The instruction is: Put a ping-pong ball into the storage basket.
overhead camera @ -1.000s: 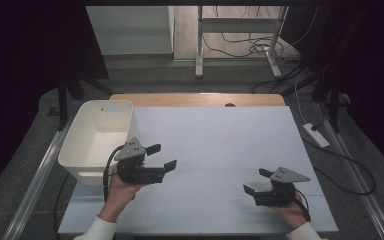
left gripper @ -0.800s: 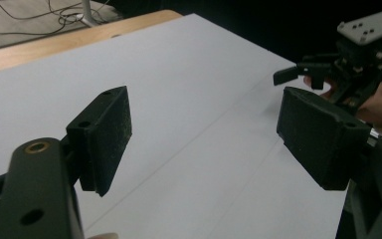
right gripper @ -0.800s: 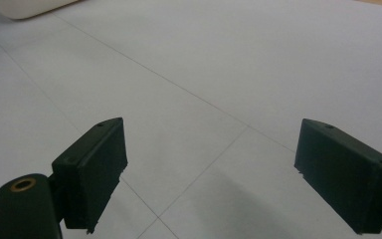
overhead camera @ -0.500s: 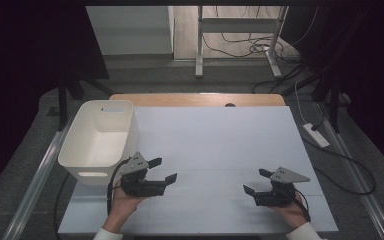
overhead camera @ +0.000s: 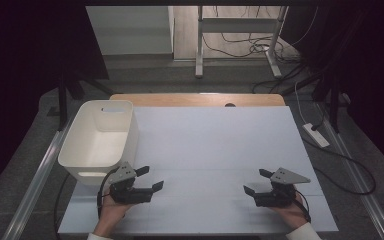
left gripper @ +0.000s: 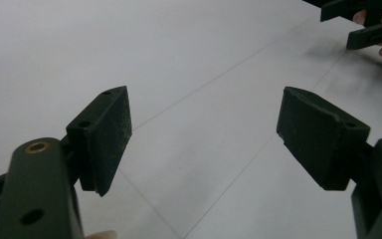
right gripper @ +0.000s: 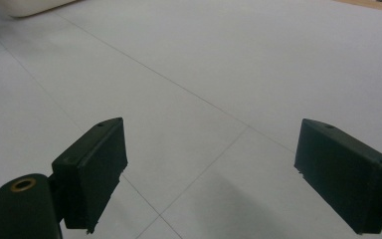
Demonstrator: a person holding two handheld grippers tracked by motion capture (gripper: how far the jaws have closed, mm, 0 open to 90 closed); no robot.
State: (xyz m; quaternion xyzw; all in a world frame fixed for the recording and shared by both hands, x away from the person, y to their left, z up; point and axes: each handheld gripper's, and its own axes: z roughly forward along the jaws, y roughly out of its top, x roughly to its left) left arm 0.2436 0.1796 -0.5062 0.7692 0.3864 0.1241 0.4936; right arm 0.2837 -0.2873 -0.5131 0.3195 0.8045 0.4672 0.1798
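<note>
My left gripper (overhead camera: 150, 178) rests low over the white table sheet (overhead camera: 210, 145) near the front left, just in front of the white bin (overhead camera: 100, 142). Its jaws stand open with nothing between them, as the left gripper view confirms (left gripper: 204, 134). My right gripper (overhead camera: 256, 182) sits at the front right, held by a hand, jaws open and empty (right gripper: 209, 174). Both point toward the table's middle. The other hand's gripper (left gripper: 363, 25) shows at the top right of the left gripper view.
The white bin stands at the left edge of the table; its corner (right gripper: 30, 6) shows in the right gripper view. A wooden table edge (overhead camera: 200, 99) runs along the back. Cables and a power strip (overhead camera: 316, 135) lie on the floor to the right.
My left gripper has come down and toward the front edge, away from the bin's side, to rest near the sheet. The right gripper has stayed still.
</note>
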